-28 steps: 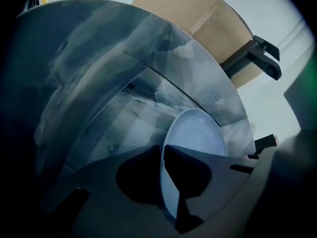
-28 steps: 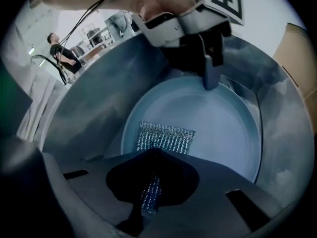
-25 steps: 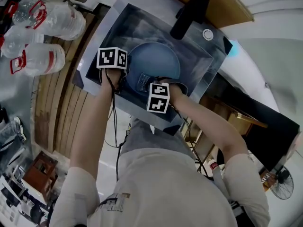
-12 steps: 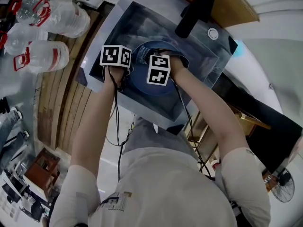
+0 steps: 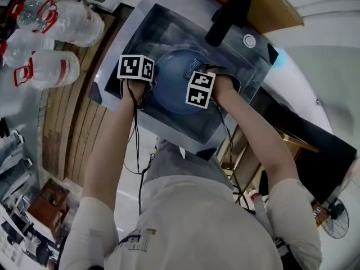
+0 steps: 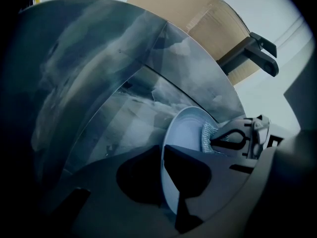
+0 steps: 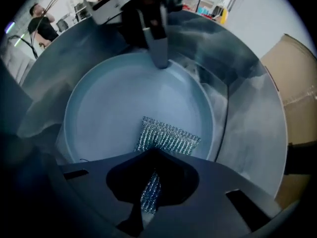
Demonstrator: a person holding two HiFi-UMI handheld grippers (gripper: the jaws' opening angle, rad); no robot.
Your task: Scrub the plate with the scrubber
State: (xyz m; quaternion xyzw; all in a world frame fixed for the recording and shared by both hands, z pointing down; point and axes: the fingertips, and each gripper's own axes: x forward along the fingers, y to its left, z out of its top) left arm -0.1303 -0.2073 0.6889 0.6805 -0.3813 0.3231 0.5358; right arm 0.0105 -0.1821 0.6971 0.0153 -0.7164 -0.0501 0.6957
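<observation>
A round blue plate (image 5: 175, 89) stands tilted in the metal sink (image 5: 140, 30). My left gripper (image 5: 149, 87) is at the plate's left rim. In the left gripper view the jaws (image 6: 162, 156) are shut on the plate's (image 6: 184, 130) edge. My right gripper (image 5: 194, 82) hovers over the plate's right half. It (image 7: 150, 185) is shut on a silvery mesh scrubber (image 7: 168, 135), which lies flat against the plate's (image 7: 119, 98) inner face near the rim. From the left gripper's side the scrubber (image 6: 208, 137) touches the plate face.
A black faucet (image 5: 228, 16) reaches over the sink's far side, with a round fitting (image 5: 248, 40) beside it. A brown board (image 5: 270, 4) lies behind the sink. Several large water bottles (image 5: 53, 30) stand on the floor to the left.
My right gripper has swept the scrubber from the plate's near edge up across the middle, then to the right half. My left gripper and the plate have stayed put.
</observation>
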